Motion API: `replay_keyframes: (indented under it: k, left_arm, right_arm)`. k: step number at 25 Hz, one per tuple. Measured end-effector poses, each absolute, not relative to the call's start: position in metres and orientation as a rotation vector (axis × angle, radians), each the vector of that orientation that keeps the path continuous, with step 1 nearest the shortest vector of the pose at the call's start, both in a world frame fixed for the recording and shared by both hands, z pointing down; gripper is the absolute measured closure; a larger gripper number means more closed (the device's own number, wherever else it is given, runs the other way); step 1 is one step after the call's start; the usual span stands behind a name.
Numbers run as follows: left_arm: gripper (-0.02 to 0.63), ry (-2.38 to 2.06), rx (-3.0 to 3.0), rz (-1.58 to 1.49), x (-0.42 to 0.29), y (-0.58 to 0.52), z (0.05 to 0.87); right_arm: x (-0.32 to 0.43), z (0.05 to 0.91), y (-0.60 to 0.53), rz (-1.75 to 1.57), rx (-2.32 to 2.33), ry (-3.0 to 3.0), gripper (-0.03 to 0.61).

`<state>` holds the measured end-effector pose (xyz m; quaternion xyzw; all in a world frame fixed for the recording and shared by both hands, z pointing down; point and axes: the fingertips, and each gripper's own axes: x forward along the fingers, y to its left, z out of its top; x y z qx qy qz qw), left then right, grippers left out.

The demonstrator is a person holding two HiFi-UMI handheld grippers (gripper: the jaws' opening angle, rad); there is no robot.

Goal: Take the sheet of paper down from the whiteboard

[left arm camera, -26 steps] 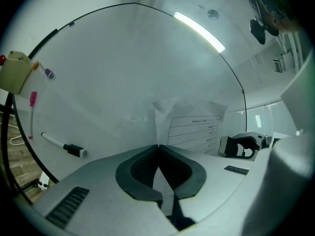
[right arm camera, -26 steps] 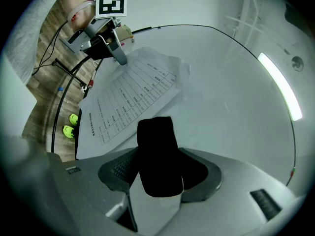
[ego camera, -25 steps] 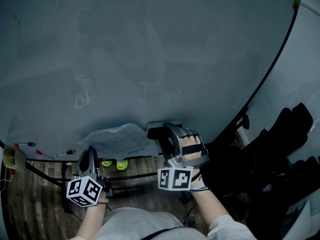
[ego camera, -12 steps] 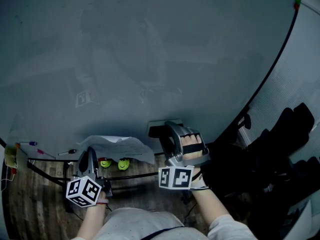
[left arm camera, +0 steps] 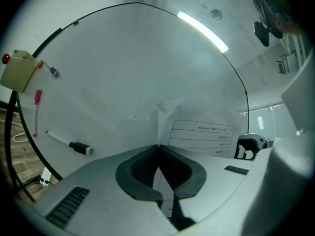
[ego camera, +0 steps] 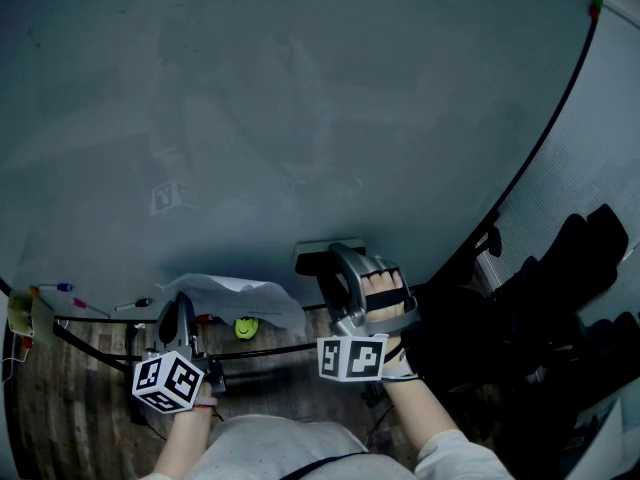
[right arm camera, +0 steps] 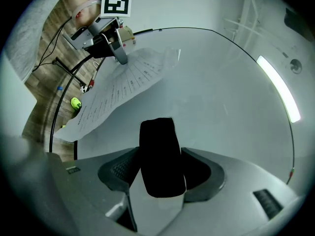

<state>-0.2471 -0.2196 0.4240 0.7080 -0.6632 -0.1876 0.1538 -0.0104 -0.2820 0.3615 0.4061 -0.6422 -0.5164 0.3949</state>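
Observation:
The whiteboard (ego camera: 300, 118) fills most of the head view. A printed sheet of paper (ego camera: 240, 296) hangs off its lower part and sags in a fold. My left gripper (ego camera: 183, 308) is shut on the sheet's left edge; in the left gripper view the paper (left arm camera: 202, 134) runs out from between the closed jaws of the left gripper (left arm camera: 158, 149). My right gripper (ego camera: 322, 268) is shut on a black block with a white base (ego camera: 315, 261) close to the board, right of the sheet. In the right gripper view that block (right arm camera: 157, 146) fills the gap in the right gripper (right arm camera: 160, 167), with the paper (right arm camera: 118, 87) beyond.
Markers (left arm camera: 69, 142) and a cream box (left arm camera: 19, 70) cling to the board's left side. A green object (ego camera: 245, 326) lies on the wooden floor beside the stand's black legs (ego camera: 100, 343). Dark seats (ego camera: 560, 298) crowd the right.
The sheet has come away from the board and drooped: its printed face lay flat a second ago and now folds down, covering one of the green objects. Both grippers have stayed put.

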Motion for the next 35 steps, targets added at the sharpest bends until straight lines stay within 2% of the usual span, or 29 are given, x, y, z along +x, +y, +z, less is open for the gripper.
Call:
replay_keyframes:
  k: [35]
  left_arm:
    - [0.598,-1.868,2.028,-0.531,-0.232,-0.222,0.429]
  right_arm:
    - [0.000,0.363,-0.266,-1.363,1.057,-1.659,0.324]
